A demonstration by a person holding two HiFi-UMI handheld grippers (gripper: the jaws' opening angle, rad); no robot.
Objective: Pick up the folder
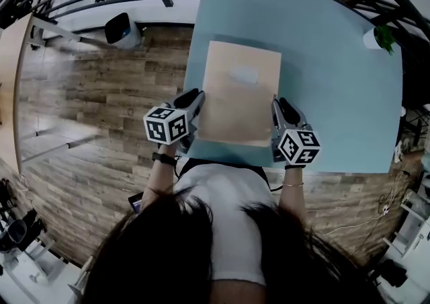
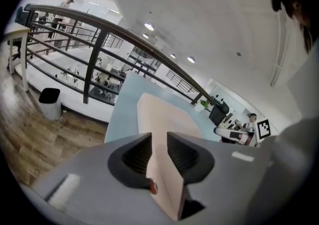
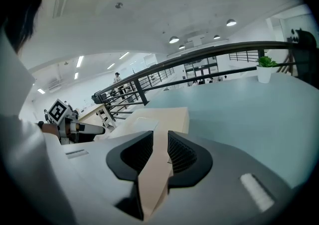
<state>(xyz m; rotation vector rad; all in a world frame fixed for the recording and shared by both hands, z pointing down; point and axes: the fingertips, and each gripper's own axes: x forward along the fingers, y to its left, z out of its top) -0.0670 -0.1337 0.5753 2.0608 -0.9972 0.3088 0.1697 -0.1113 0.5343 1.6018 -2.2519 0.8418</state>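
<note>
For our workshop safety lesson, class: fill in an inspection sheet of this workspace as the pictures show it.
Surface: pale blue table.
Job's things: tan folder at the table's near side.
Clutter: potted plant, far right corner.
Grippers: right gripper tongs shut on folder's edge; left gripper has opposite edge between tongs, grip unclear.
Cables: white cable on floor, right.
Surroundings: wood floor, railing, bin.
</note>
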